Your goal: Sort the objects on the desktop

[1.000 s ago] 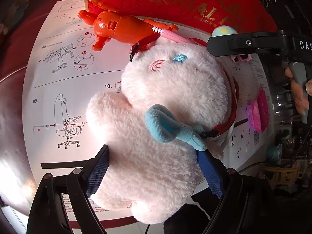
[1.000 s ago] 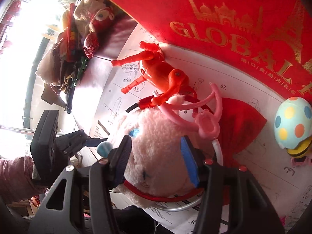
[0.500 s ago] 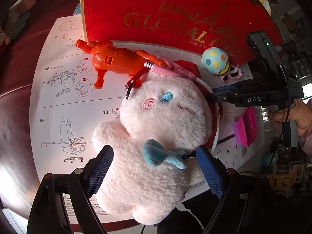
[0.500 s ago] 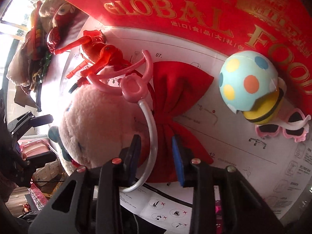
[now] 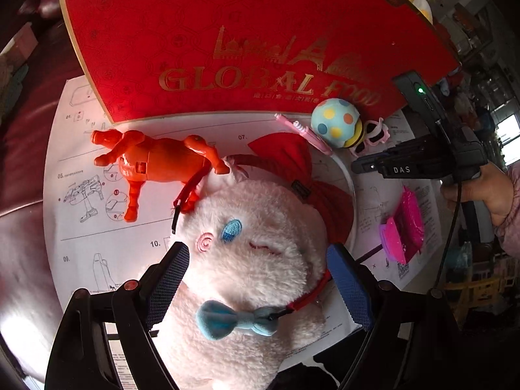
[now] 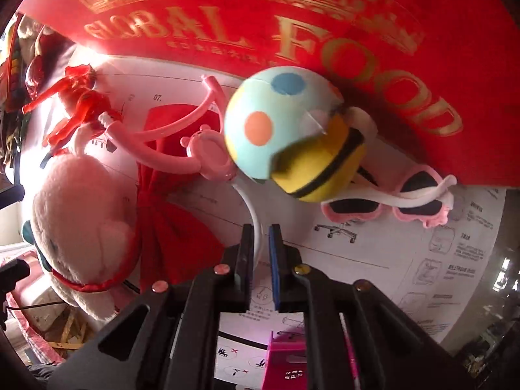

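A pink plush bear (image 5: 253,260) with a blue bow tie lies on a printed instruction sheet (image 5: 78,149). My left gripper (image 5: 258,279) is open, its blue pads on either side of the bear's head. In the right wrist view my right gripper (image 6: 261,243) is shut on the white cord (image 6: 252,208) of a pink toy headset (image 6: 208,156). The bear (image 6: 81,208) lies to its left. A red fabric bow (image 6: 175,214) lies between bear and cord. A spotted egg-and-bee plush (image 6: 286,136) sits just beyond the fingertips.
A red "GLOBAL FOOD" box (image 5: 247,42) stands along the back. An orange plastic toy (image 5: 152,162) lies left of the bear. Pink heart sunglasses (image 6: 390,201) lie right of the egg plush. A magenta packet (image 5: 403,227) lies at the right, under the right gripper's body (image 5: 422,159).
My right gripper left the bear, moved right and closed on the white cord. My left gripper slid up from the bear's body to its head, still open.
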